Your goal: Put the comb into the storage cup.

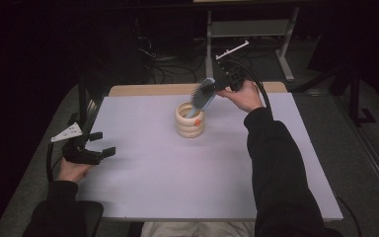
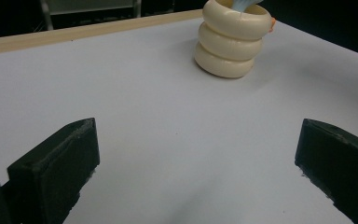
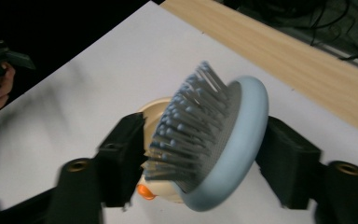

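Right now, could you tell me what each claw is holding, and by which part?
The right claw brackets the light-blue bristled hairbrush at its head, the handle in the cream ringed cup; whether its pads press cannot be told. The left claw holds nothing.

Pale blue hairbrush with grey bristles, tilted, handle down inside cream ringed holder, upper centre of the high view, holder upright

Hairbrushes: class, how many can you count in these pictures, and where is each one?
1. The hairbrush stands handle-down in the cream ringed holder near the table's far edge, its head between the jaws of the right gripper. The holder's inside is hidden.
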